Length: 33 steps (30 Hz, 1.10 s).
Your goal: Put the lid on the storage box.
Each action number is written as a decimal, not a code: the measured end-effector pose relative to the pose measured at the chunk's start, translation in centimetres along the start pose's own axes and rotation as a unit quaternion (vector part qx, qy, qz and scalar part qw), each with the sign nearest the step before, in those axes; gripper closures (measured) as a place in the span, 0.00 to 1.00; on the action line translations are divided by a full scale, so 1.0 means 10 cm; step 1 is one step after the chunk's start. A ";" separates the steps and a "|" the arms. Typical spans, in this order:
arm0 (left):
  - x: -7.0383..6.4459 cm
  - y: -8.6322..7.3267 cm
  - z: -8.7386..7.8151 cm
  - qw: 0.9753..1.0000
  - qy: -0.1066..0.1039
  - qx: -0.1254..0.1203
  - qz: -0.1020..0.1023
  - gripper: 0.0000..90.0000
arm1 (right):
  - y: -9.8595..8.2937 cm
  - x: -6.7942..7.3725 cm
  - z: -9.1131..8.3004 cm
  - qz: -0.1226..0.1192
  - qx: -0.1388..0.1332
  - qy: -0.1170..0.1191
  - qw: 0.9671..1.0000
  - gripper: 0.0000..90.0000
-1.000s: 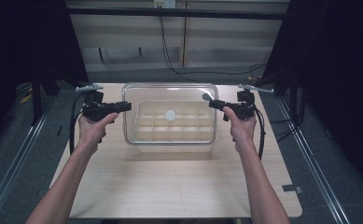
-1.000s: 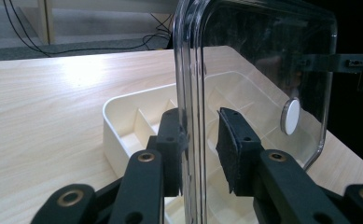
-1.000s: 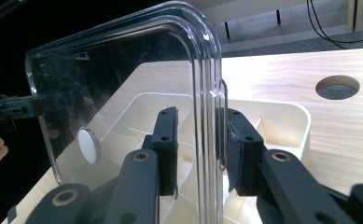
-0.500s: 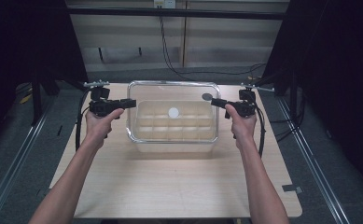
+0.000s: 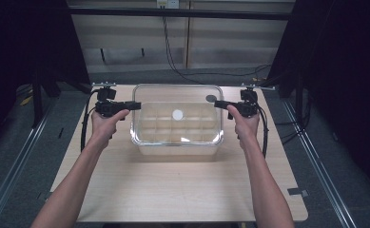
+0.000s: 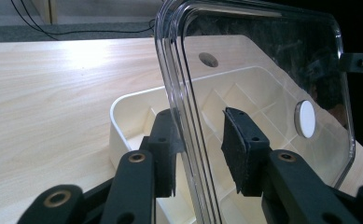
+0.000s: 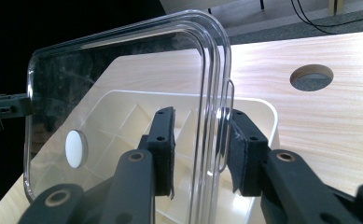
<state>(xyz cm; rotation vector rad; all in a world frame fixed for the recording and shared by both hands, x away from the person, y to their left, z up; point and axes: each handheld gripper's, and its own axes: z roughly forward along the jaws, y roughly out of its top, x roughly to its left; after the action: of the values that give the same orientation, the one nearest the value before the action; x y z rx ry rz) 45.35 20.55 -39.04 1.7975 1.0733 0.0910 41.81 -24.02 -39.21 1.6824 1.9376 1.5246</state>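
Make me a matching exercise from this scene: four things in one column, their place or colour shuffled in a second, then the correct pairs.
Things
1. clear lid
2. cream compartment tray
3. white round disc
4. round hole

Descriptions
A. in the wooden table top, near its far edge
B. at the middle of the lid
C. resting on the table under the lid
D. held up between the left gripper and right gripper

Pairs: 1-D, 2-C, 3-B, 4-A

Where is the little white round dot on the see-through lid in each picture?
High view: the white dot sits mid-lid, between the two grippers, above the cream tray.
Left gripper view: it is at the right, on the clear lid, beyond the jaws.
Right gripper view: it is at the lower left, left of the jaws.
Shared landmark: the round hole in the table, near the tray's far corner.
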 end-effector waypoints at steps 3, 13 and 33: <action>0.03 -0.01 0.04 1.000 0.000 0.003 -0.006 0.72 | 0.00 -0.01 0.03 0.001 0.008 -0.009 1.000 0.72; 0.12 -0.04 0.16 1.000 0.008 0.014 -0.019 0.71 | -0.01 -0.08 0.15 0.007 0.031 -0.034 0.999 0.70; 0.26 -0.16 0.32 0.998 0.012 0.034 -0.046 0.70 | -0.10 -0.17 0.37 0.008 0.058 -0.065 0.996 0.63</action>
<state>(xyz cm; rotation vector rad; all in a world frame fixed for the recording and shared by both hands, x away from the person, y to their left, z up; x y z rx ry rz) 47.53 20.25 -42.84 1.8094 1.1873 0.0206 44.28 -23.10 -42.45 1.8001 1.9823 1.2945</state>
